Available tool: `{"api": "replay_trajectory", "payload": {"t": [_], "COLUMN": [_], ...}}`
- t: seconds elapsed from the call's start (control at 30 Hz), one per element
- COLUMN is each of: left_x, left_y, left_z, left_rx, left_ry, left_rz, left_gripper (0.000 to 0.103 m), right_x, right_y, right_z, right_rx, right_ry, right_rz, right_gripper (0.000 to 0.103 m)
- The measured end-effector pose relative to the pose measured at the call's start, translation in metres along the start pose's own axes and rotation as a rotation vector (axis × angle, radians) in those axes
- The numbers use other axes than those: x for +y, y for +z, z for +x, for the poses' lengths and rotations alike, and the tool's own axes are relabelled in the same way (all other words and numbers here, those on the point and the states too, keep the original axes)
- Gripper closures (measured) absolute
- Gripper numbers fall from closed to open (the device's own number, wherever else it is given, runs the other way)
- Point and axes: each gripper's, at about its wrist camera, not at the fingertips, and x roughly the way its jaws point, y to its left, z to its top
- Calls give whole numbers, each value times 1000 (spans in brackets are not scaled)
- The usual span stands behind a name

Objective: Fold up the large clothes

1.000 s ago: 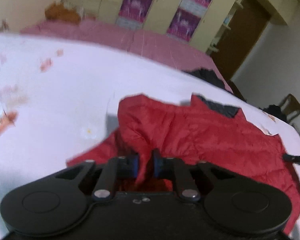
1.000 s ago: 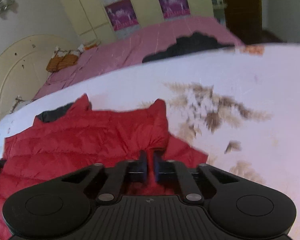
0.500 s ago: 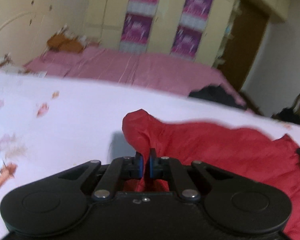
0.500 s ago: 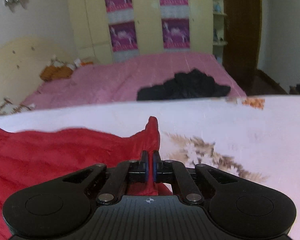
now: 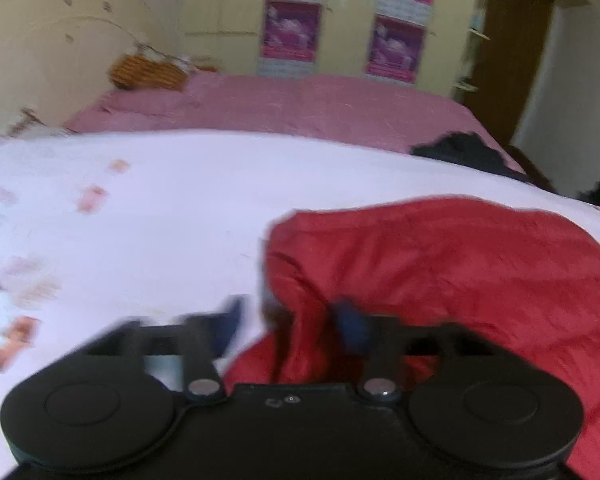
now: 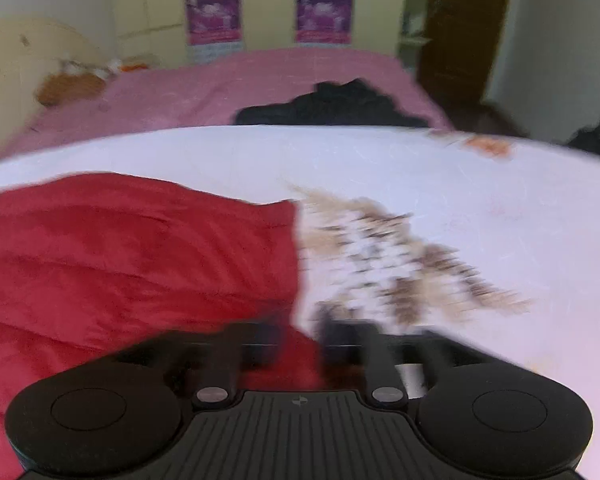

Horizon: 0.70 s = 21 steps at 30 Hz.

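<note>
Red quilted jacket lies folded over, rumpled, on white sheet.

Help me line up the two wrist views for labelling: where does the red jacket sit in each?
Left wrist: red jacket fills the lower right, beyond the open left tool.
Right wrist: red jacket fills the lower left, by the open right tool.
Shared landmark: black clothing on the pink bed.

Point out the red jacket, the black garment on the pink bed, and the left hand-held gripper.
red jacket (image 6: 132, 248): right wrist view, on its quilted top surface.
black garment (image 6: 340, 106): right wrist view, on the middle of the heap.
left hand-held gripper (image 5: 290, 322): left wrist view, midway between its spread fingertips.
</note>
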Motion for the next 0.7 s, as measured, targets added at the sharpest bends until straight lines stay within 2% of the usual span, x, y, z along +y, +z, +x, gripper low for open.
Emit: {"api": "replay_trajectory", "payload": {"t": [0.03, 0.07, 0.13, 0.17, 0.27, 0.33, 0.43, 0.47, 0.53, 0.63, 0.7], "left_x": [4, 8, 5, -4, -47, -74, -93, -89, -84, -83, -81], "left_y": [-1, -1, -4, -9, -25, -38, -54, -57, -59, -57, -58], "left_z": [-12, -28, -56, -70, -84, -81, -59, -53, -50, -64, -93], "left_rx": [-51, -92, -131, -152, -115, -86, -31, -26, -29, -38, -92], "left_ry": [-13, -34, -69, -117, -205, -230, -157, -154, -147, -108, -114], "left_rz": [-12, -34, -48, -36, 86, 149, 208, 195, 175, 187, 183], "left_gripper": [30, 34, 35, 35, 36, 38, 38, 38, 38, 39, 32], "right_x": [-4, -8, -7, -1, 34, 65, 94, 91, 83, 81, 75], "right_y": [-1, -2, -5, -7, -18, -26, -38, -40, -38, -36, -38], "right_z": [-11, -23, -47, -56, -78, -82, -58, -50, -41, -54, -80], "right_rx": [-30, -49, -92, -99, -100, -84, -15, -13, 9, -8, -56], "right_ry": [22, 36, 107, 163, 328, 374, 305, 282, 299, 280, 299], "right_rz": [15, 41, 66, 73, 29, -50, -148, -133, -92, -96, -73], "right_gripper": [28, 28, 46, 48, 48, 48, 48, 48, 48, 48, 48]}}
